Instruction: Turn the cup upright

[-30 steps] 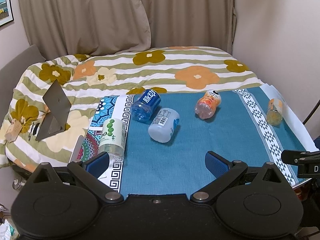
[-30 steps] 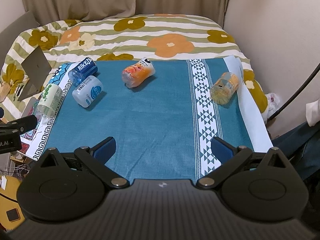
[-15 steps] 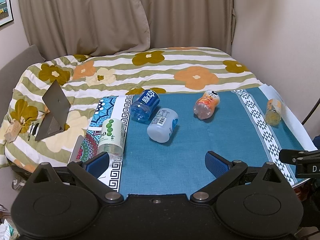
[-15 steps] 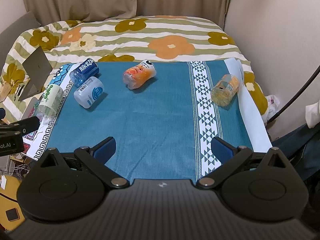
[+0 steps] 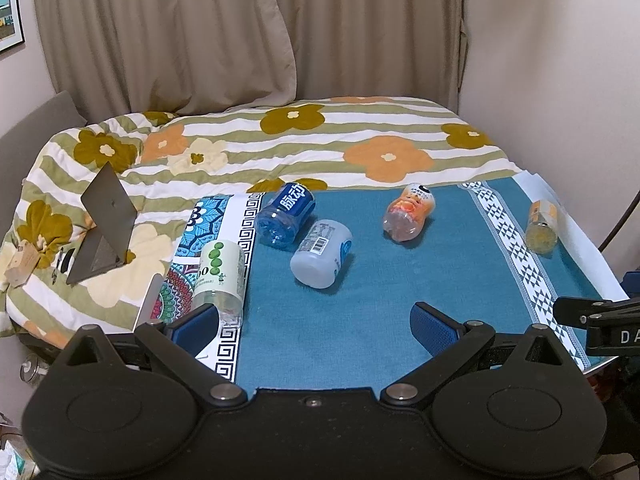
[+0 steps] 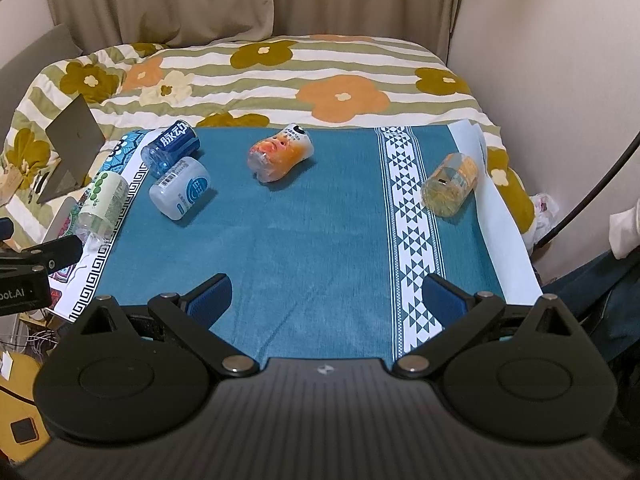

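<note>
Several cut plastic bottle cups lie on their sides on a teal cloth (image 5: 360, 300) (image 6: 312, 240). A green-labelled cup (image 5: 220, 276) (image 6: 102, 204) lies at the left edge, a blue one (image 5: 286, 214) (image 6: 170, 148) and a white one (image 5: 322, 252) (image 6: 180, 192) beside it, an orange one (image 5: 410, 212) (image 6: 280, 154) mid-cloth, a yellow one (image 5: 542, 226) (image 6: 450, 188) at the right. My left gripper (image 5: 316, 326) is open and empty near the front edge, its left pad by the green cup. My right gripper (image 6: 326, 298) is open and empty.
The cloth lies on a bed with a flowered striped quilt (image 5: 320, 140). An open grey laptop (image 5: 104, 224) (image 6: 70, 148) sits on the quilt at the left. Curtains and a wall stand behind. A dark cable (image 6: 588, 196) hangs at the right.
Both views have shifted slightly, and the cups sit a touch higher in the frames. No cup has moved. Both grippers stay open.
</note>
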`<action>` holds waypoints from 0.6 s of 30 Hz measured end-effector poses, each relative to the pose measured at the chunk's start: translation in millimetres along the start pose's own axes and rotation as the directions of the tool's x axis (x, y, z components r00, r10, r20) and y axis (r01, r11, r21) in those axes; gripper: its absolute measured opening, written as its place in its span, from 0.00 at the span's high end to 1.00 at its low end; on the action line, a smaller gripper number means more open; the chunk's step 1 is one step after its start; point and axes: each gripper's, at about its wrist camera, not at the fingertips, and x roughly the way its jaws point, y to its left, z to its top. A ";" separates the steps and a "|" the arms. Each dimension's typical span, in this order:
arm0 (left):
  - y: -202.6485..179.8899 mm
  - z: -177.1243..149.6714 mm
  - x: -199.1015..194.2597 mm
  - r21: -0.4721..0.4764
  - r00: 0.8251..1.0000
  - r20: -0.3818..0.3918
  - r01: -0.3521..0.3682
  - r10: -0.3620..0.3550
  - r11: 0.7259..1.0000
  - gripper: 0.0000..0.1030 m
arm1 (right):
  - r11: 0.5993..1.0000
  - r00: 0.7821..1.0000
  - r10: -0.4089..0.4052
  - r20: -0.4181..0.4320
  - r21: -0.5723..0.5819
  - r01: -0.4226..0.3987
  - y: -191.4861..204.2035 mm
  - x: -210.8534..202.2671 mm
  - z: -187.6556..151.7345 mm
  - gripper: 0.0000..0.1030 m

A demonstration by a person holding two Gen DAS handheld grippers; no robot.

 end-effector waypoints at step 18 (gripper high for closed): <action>7.2 4.7 0.5 0.023 0.999 0.010 0.039 -0.039 0.999 0.00 | 1.000 1.000 -0.024 0.013 0.015 0.024 7.6 -4.5 0.4 0.00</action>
